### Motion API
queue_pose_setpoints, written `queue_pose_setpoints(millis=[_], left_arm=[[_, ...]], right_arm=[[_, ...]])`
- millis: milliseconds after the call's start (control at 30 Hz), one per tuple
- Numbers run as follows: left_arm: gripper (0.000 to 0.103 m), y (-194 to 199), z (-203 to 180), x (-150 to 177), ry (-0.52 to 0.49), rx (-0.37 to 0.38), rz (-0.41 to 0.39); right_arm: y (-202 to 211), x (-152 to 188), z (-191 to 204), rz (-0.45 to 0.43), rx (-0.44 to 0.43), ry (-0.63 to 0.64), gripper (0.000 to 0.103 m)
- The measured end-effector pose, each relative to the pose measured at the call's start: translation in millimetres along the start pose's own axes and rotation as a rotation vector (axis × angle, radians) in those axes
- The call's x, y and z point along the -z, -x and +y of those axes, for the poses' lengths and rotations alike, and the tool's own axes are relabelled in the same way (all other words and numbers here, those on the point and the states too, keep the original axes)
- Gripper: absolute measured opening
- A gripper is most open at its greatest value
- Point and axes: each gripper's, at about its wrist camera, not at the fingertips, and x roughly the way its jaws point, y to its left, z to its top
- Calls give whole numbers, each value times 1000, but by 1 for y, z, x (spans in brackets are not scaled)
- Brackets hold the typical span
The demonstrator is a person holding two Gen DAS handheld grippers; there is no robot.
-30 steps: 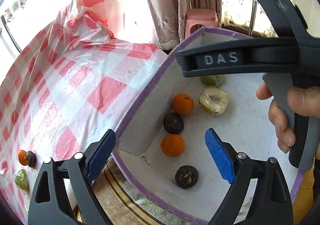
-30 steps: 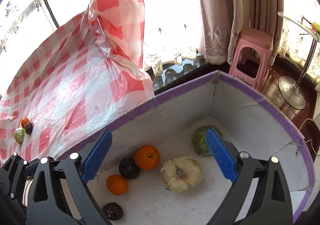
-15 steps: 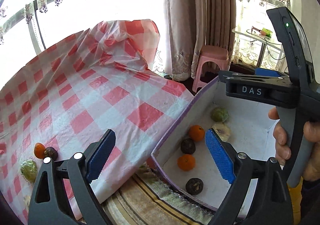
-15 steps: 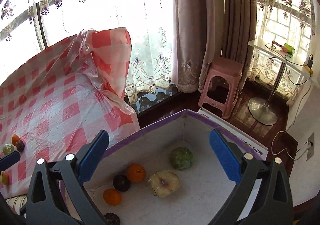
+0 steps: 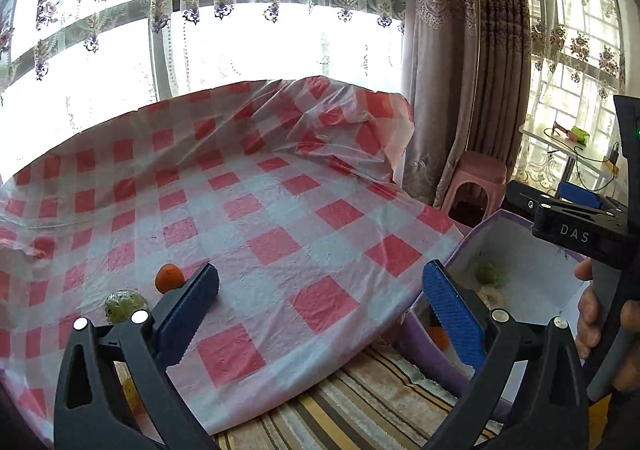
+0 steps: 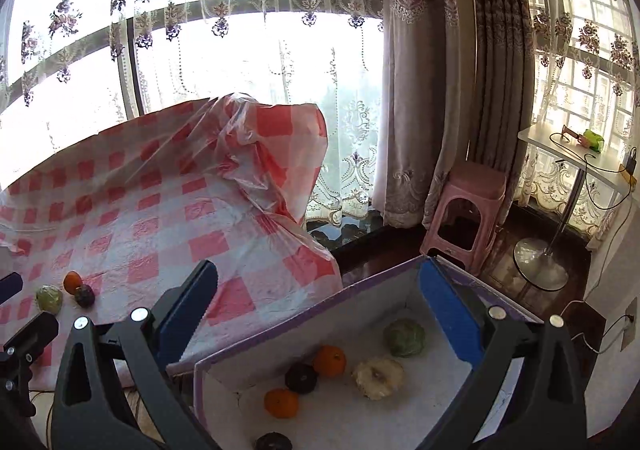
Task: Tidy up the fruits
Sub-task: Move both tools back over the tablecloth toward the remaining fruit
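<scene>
Purple-edged box [image 6: 280,324] beside tablecloth edge [image 6: 320,250]

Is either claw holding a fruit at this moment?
No, the left claw and right claw are both open with nothing between their pads, above the checkered tablecloth and the box.

Black plastic left gripper [image 5: 320,294], blue ribbed pads [image 5: 452,314], silver screws, white "DAS" lettering, possibly bare-skinned hand [image 5: 596,314]

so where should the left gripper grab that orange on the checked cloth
Grip the orange across its round middle, coming from above. A dark fruit touches its right side and a green fruit sits close in front, so set the open left gripper front-to-back, clear of both.
</scene>
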Motion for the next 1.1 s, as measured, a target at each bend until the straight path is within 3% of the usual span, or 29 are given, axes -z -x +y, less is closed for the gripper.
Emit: queue_pose_setpoints(millis=[167, 333, 467, 833, 967, 1100], left_arm=[[98, 15, 28, 10, 16, -58, -7], [98, 33, 66, 28, 44, -131, 22], [98, 47, 107, 46, 137, -166, 51], [94, 61, 175, 81, 262, -240, 143], [82, 53, 185, 90, 291, -221, 193], [82, 44, 185, 94, 284, -193, 228]], right_arm=[[7, 2, 34, 2, -68, 48, 101], [10, 11, 65, 36, -234, 41, 101], [5, 23, 95, 98, -330, 47, 101], [-1, 58, 183, 174, -456, 171, 101], [-5, 68, 205, 195, -464, 221, 101], [-11, 71, 213, 206, -456, 230, 101]])
